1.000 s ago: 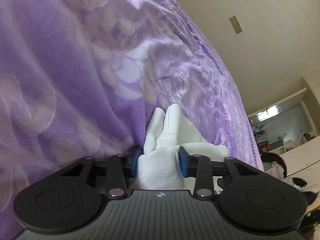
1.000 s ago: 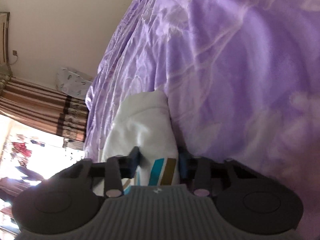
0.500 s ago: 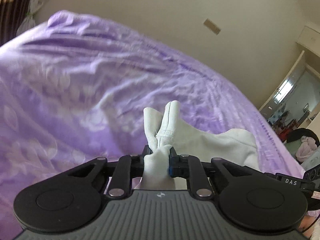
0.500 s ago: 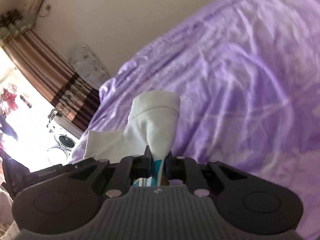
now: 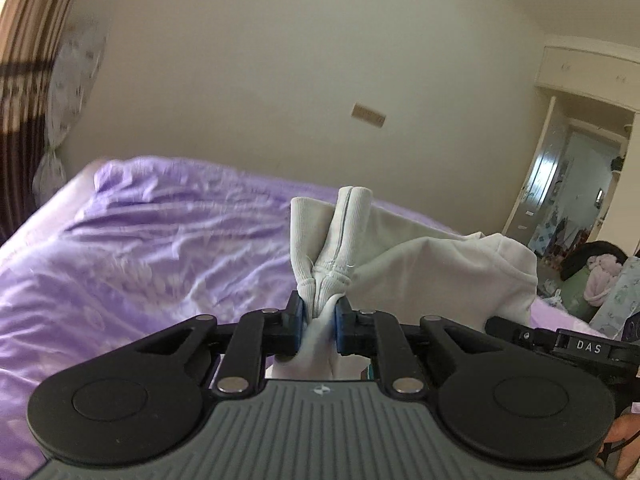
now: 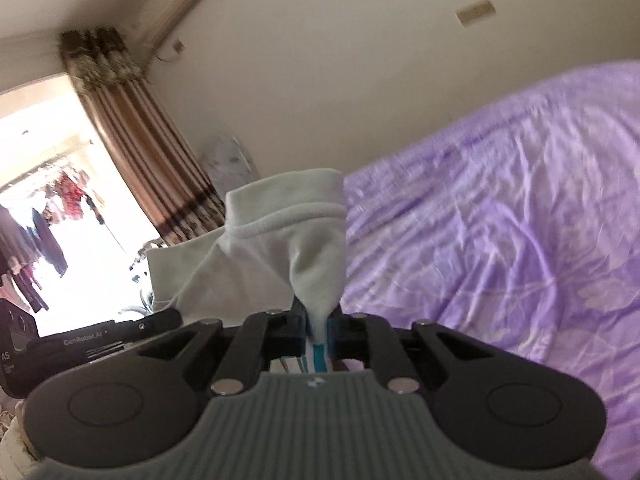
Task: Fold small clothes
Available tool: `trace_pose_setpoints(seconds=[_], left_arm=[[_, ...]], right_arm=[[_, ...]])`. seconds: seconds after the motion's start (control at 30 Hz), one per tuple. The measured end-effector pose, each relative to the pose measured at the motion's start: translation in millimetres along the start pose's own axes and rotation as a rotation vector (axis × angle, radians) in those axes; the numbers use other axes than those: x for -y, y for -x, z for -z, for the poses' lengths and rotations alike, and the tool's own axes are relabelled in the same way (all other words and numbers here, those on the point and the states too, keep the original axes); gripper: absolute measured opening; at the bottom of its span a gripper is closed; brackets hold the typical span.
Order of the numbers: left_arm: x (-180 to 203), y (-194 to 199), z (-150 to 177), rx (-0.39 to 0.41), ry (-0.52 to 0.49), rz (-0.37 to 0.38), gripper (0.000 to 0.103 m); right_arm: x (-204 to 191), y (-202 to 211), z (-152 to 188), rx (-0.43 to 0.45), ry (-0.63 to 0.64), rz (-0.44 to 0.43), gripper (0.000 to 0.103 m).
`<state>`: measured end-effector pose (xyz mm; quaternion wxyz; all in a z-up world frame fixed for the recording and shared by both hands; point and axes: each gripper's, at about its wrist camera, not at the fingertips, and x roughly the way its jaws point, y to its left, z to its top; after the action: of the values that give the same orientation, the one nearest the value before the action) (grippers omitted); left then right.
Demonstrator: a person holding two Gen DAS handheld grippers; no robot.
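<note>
— Fingers (image 5: pixel 298 322) of the left gripper (image 5: pixel 320 314): how do they stand?
— Clamped on a bunched white garment (image 5: pixel 420 268). Ribbed cuffs stick up just past the blue pads, and the cloth spreads away to the right.
— And the right gripper (image 6: pixel 318 322)?
— Its fingers (image 6: pixel 334 330) pinch a thin fold of the same white cloth (image 6: pixel 280 248), nearly meeting. A hemmed edge stands above them, and a teal stripe shows on the fabric just behind the pads.
— Where is the garment, then?
— Held between both grippers, above the purple bed (image 5: pixel 140 248), not lying on it. In the left view the right gripper's black body (image 5: pixel 576 344) shows at the right edge, beside the cloth.
— What else is around?
— A beige wall (image 5: pixel 320 60) behind the bed, a brown striped curtain (image 6: pixel 148 148) by a bright window, and an open doorway (image 5: pixel 576 184) at the far right of the left view. The bedcover (image 6: pixel 500 240) is wrinkled, and blurred in the right view.
</note>
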<state>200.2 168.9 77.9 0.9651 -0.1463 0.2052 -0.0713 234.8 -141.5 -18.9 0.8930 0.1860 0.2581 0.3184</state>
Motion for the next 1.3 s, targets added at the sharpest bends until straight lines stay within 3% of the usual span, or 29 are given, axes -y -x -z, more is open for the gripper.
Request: trace_pose_setpoints(seconds=[0.23, 0.43, 0.57, 0.77, 0.93, 1.3], left_arm=[[38, 75, -7, 0.089, -0.026, 0.029, 0.016], [41, 95, 2, 0.051, -0.055, 0.059, 0.016], [32, 85, 20, 0.0, -0.064, 0.065, 0.016], [6, 37, 51, -0.124, -0.028, 0.027, 0.016], [-20, -9, 62, -0.175, 0.015, 0.015, 0.016], [-68, -118, 96, -0.402, 0.083, -0.011, 0.017]], right_arm=[[-50, 82, -7, 0.078, 0.06, -0.048, 0.004], [-67, 130, 9, 0.099, 0.066, -0.068, 0.004], [-58, 136, 24, 0.077, 0.028, -0.055, 0.004], [-31, 101, 51, -0.025, -0.006, 0.012, 0.004], [-9, 60, 60, -0.078, -0.025, 0.041, 0.004], [71, -62, 63, -0.279, -0.157, 0.178, 0.006]])
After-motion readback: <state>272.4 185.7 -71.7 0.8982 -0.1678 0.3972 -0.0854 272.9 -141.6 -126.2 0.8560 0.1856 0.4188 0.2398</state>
